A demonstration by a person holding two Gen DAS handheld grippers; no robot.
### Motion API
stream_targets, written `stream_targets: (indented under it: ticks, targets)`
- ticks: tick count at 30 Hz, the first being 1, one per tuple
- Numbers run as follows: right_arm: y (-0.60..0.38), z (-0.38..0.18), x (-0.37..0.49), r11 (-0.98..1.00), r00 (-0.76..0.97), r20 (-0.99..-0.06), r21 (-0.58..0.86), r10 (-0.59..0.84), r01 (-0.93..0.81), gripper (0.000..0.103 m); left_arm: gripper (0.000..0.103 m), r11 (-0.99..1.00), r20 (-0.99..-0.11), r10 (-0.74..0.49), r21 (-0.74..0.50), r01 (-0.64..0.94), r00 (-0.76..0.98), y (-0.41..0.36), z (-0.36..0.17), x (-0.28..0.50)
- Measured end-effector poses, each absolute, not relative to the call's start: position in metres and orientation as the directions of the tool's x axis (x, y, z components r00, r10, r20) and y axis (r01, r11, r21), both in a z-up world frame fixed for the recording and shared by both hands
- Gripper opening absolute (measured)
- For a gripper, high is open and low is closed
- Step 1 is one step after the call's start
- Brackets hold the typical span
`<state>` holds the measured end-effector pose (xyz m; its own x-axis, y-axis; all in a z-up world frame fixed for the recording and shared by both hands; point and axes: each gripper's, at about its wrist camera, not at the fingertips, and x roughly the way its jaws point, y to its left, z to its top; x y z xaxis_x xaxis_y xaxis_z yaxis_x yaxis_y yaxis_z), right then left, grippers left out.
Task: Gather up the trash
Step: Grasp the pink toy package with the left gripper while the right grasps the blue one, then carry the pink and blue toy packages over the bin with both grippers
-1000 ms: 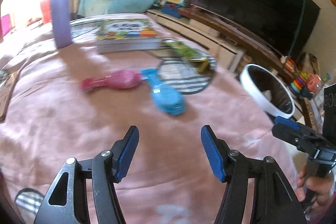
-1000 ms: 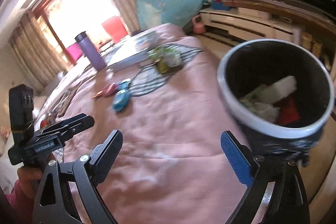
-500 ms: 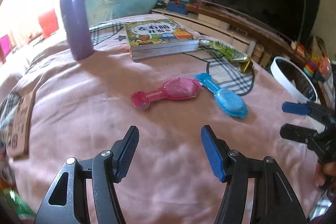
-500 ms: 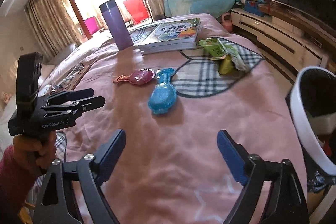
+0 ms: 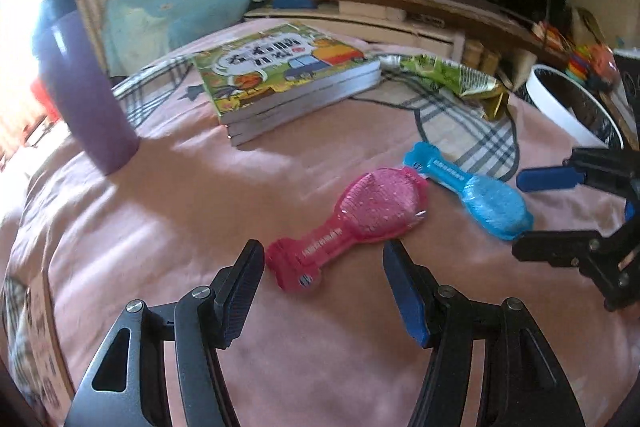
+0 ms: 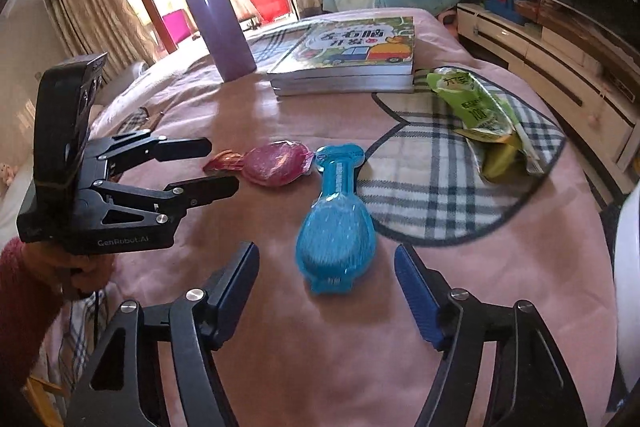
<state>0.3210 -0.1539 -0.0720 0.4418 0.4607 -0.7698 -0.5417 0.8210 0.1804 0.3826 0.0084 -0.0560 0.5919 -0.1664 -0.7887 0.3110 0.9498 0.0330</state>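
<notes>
My left gripper point(image 5: 323, 281) hangs with its jaws apart and empty, just short of the pink wrapper's point(image 5: 352, 223) near end. My right gripper point(image 6: 326, 297) has just been narrowing, still empty, with the blue wrapper point(image 6: 336, 227) just beyond its tips. Far right on the pink cloth point(image 6: 280, 347) lies a green packet point(image 6: 480, 107).

Right tongs point(image 6: 326, 297) jaws just closing around blue packet point(image 6: 335, 227), untouched, pink packet point(image 6: 276, 163) beyond

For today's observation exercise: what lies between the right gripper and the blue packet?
Only bare pink cloth; the right gripper is open just short of the blue packet, seen in the right wrist view.
</notes>
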Motion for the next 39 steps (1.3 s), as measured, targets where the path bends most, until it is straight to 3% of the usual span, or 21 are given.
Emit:
stream_targets:
  ticks: [3, 5, 7, 8, 10, 14, 18, 22, 26, 32, 39]
  targets:
    - [-0.148, -0.077, 0.328, 0.822, 0.433, -0.784, 0.165, 0.445, -0.545, 0.067, 0.06, 0.935, -0.803, -0.199, 0.018, 0.355, 0.562, 0.011, -0.064, 0.395]
    - [-0.145, -0.081, 0.332, 0.829, 0.438, -0.792, 0.146, 0.426, -0.54, 0.061, 0.054, 0.925, -0.802, -0.22, 0.01, 0.38, 0.556, 0.01, -0.069, 0.399]
    - [-0.143, -0.082, 0.333, 0.835, 0.455, -0.79, 0.124, 0.41, -0.537, 0.054, 0.036, 0.912, -0.8, -0.239, 0.01, 0.409, 0.55, 0.006, -0.068, 0.398]
    - [-0.143, -0.082, 0.333, 0.839, 0.465, -0.791, 0.108, 0.398, -0.534, 0.048, 0.035, 0.909, -0.8, -0.233, 0.023, 0.416, 0.553, 0.003, -0.068, 0.397]
    - [-0.145, -0.082, 0.331, 0.844, 0.475, -0.789, 0.1, 0.39, -0.527, 0.048, 0.025, 0.906, -0.8, -0.205, 0.062, 0.418, 0.564, -0.002, -0.068, 0.393]
    - [-0.16, -0.076, 0.322, 0.856, 0.483, -0.78, 0.127, 0.398, -0.501, 0.047, 0.023, 0.91, -0.805, -0.168, 0.095, 0.403, 0.569, -0.011, -0.067, 0.381]
    - [-0.179, -0.07, 0.309, 0.864, 0.489, -0.767, 0.164, 0.416, -0.477, 0.047, 0.02, 0.928, -0.814, -0.175, 0.052, 0.369, 0.554, -0.016, -0.063, 0.366]
    - [-0.204, -0.067, 0.291, 0.866, 0.487, -0.755, 0.212, 0.44, -0.453, 0.047, 0.002, 0.944, -0.819, -0.214, -0.032, 0.329, 0.533, -0.018, -0.052, 0.343]
    - [-0.226, -0.064, 0.278, 0.865, 0.488, -0.74, 0.255, 0.463, -0.433, 0.047, 0.002, 0.94, -0.804, -0.318, -0.197, 0.278, 0.503, -0.019, -0.046, 0.321]
    - [-0.251, -0.062, 0.264, 0.858, 0.49, -0.723, 0.291, 0.486, -0.422, 0.047, 0.001, 0.922, -0.779, -0.386, -0.307, 0.236, 0.495, -0.035, -0.044, 0.293]
    - [-0.279, -0.058, 0.249, 0.858, 0.515, -0.696, 0.317, 0.5, -0.404, 0.047, 0.001, 0.909, -0.753, -0.417, -0.354, 0.22, 0.509, -0.071, -0.041, 0.275]
